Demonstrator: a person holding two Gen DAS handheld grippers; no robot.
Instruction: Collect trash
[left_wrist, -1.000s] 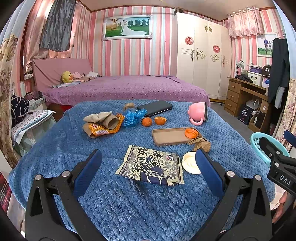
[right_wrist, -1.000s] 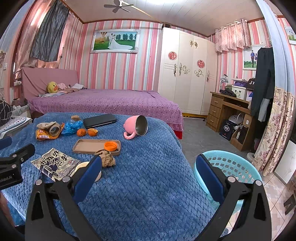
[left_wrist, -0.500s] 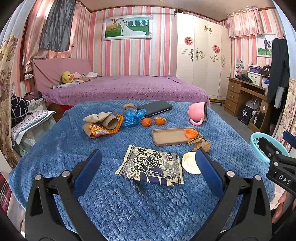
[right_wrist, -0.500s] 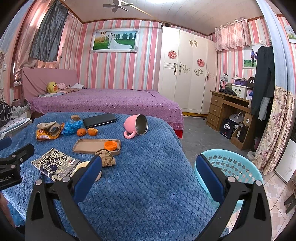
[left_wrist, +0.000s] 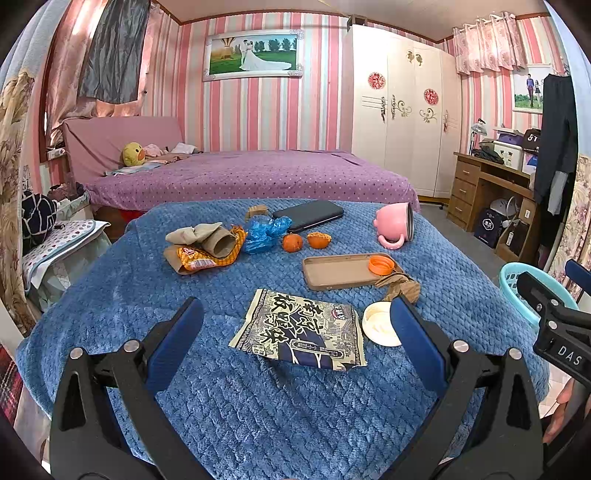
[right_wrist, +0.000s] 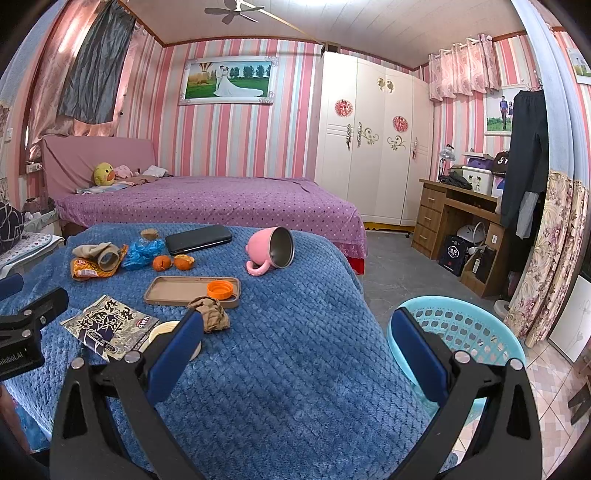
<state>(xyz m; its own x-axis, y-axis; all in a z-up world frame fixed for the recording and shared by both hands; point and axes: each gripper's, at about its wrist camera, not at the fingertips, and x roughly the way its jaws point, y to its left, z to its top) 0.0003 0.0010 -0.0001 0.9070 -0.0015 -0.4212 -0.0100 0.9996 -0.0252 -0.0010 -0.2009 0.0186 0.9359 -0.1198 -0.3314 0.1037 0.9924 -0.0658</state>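
My left gripper (left_wrist: 295, 332) is spread wide and empty above the blue blanket (left_wrist: 147, 295). Orange snack wrapper (left_wrist: 199, 258) half under a cardboard tube (left_wrist: 219, 243); printed packet (left_wrist: 301, 328) just ahead. White lid (left_wrist: 378, 326) partly behind my finger. Right gripper (right_wrist: 295, 339) spread too; laundry basket (right_wrist: 465, 328) partly hidden.

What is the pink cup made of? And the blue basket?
The pink cup looks like plastic outside with a shiny metal lining: its open mouth shows a grey, reflective inside. The blue basket seems to be smooth moulded plastic, with rows of punched holes in its wall and an even, slightly glossy rim.
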